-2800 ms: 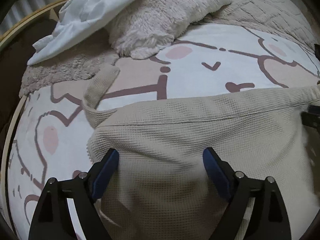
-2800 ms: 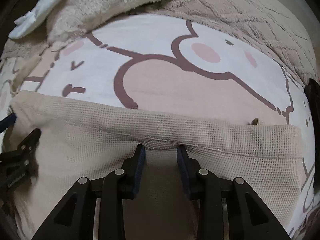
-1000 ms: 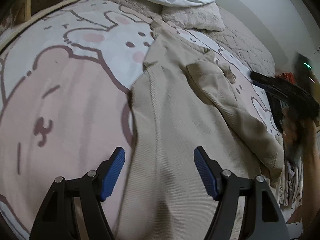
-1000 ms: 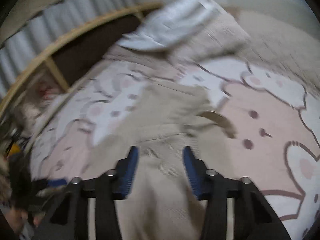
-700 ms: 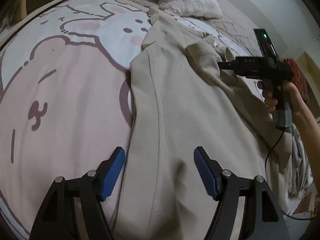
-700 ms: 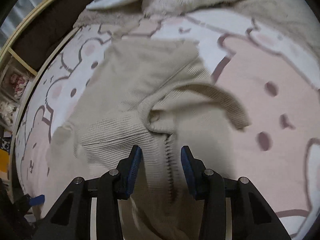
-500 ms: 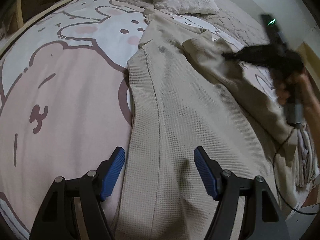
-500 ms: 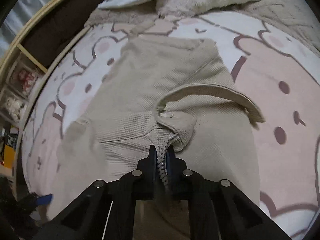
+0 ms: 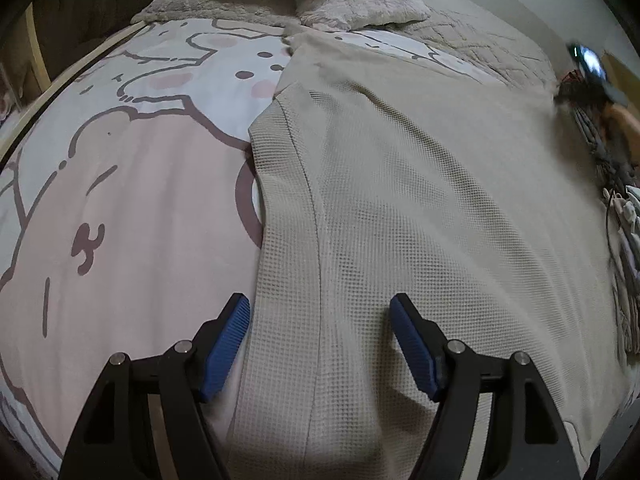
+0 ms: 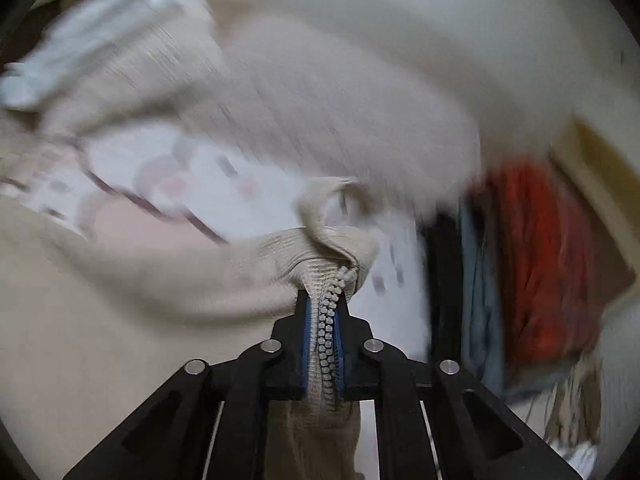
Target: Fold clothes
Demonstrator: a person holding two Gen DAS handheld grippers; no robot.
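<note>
Cartoon-printed bedding point(image 9: 132, 184) fills the background, and our beige waffle-knit garment point(image 9: 420, 208) lies spread across it. Half a second ago the folded-over flap still rested on the garment; now our right gripper point(image 10: 323, 344), clamped tight on the zipper edge point(image 10: 330, 320), has swung it outward in a blur, so we judge we are opening it flat. Our left gripper point(image 9: 320, 340) hovers wide open, its 2 fingers straddling the garment's near seam, gripping nothing.

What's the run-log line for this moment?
phase: fold | left gripper: open over beige waffle garment | right gripper: shut on zipper edge, view blurred | surface: bed
</note>
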